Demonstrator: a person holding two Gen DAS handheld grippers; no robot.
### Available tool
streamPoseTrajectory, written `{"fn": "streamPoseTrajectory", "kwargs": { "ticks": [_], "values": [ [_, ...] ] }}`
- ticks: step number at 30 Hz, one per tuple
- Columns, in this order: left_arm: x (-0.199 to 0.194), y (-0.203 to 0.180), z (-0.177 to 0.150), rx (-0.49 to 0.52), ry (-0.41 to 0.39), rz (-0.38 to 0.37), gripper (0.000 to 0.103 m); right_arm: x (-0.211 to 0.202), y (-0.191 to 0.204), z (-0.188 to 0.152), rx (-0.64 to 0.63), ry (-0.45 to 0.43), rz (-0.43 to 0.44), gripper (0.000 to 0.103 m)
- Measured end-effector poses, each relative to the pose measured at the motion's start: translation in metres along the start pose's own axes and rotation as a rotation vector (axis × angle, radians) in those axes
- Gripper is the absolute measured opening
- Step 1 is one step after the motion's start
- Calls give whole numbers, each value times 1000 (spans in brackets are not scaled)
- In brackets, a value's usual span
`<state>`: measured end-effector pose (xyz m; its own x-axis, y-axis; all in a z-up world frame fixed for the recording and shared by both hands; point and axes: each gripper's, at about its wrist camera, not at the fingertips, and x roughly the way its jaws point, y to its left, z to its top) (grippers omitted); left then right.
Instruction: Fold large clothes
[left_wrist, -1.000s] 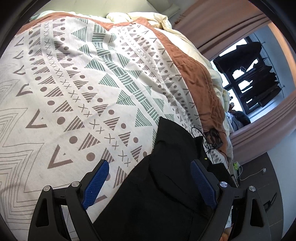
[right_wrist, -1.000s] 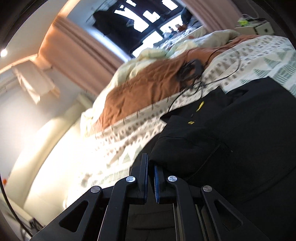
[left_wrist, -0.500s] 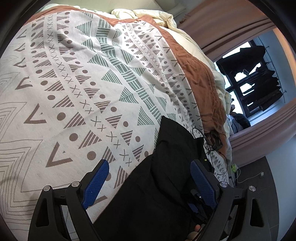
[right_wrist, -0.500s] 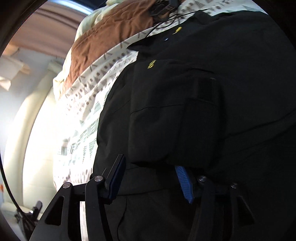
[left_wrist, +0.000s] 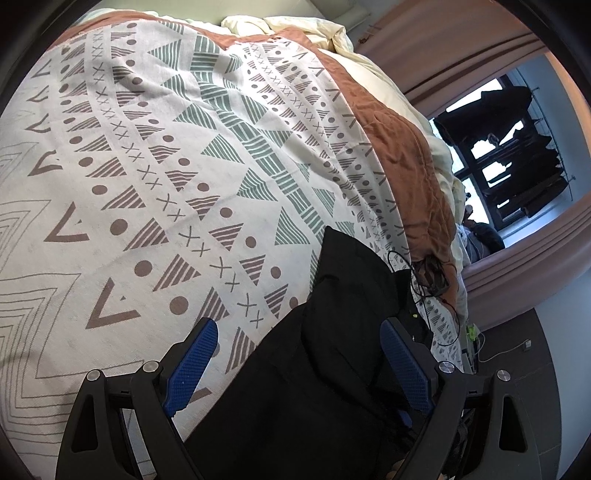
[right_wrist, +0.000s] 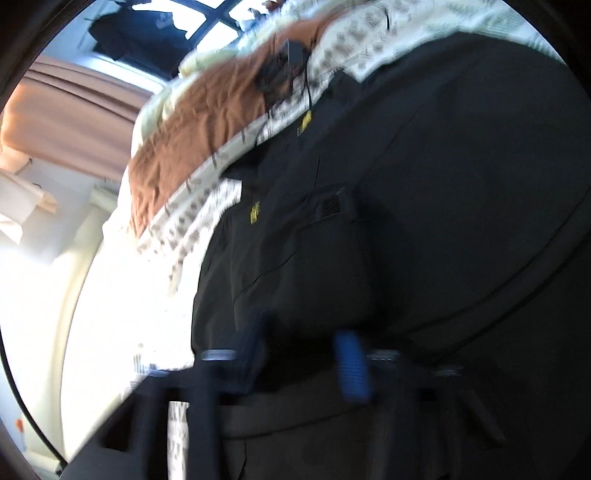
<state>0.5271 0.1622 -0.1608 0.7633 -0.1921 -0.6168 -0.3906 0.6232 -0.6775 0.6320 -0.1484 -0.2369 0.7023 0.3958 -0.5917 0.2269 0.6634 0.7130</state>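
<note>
Black garment (left_wrist: 332, 369): matt woven cloth. Bed cover (left_wrist: 147, 166): matt printed cotton-like cloth. Rust blanket (left_wrist: 399, 147): soft, crinkled. Left tool (left_wrist: 299, 365): matt black plastic, blue pads (left_wrist: 192, 365) rough-textured, shiny metal pins.

The left wrist view is taken from above the bed (left_wrist: 155, 155), tilted down along the left gripper (left_wrist: 299, 365). The right wrist view is taken very close to the black garment (right_wrist: 443, 221), tilted and blurred. The garment, the brown blanket (right_wrist: 192, 133) and the window (left_wrist: 506, 155) are seen in both views.
</note>
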Motion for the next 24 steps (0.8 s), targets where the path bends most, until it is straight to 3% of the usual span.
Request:
{"fn": "streamPoseTrajectory", "kwargs": {
  "ticks": [4,10,14,18,19,21,22,23,24],
  "values": [
    [1,-1,-1,-1,6,-1,90,-27,22,6,-103,-103,3,13],
    [0,-2,-1,4,4,-4,90,-66,92,-6,-336,-193,64,11],
    [-5,1,1,-3,-7,-3,90,-64,129,-25,-476,-162,59,11],
    [-9,10,6,-23,-17,0,90,-29,157,-55,-644,-64,-54,12],
    [-10,12,7,-30,-19,1,90,-24,156,-63,-654,-31,-61,14],
    [-11,16,9,-39,-22,0,90,-2,152,-76,-632,71,-11,29],
    [-12,17,10,-42,-24,1,90,-1,146,-81,-612,100,13,48],
    [-12,18,11,-43,-25,2,90,5,140,-83,-572,134,34,59],
    [-13,19,11,-44,-26,3,90,5,135,-82,-544,139,42,59]
  ]
}}
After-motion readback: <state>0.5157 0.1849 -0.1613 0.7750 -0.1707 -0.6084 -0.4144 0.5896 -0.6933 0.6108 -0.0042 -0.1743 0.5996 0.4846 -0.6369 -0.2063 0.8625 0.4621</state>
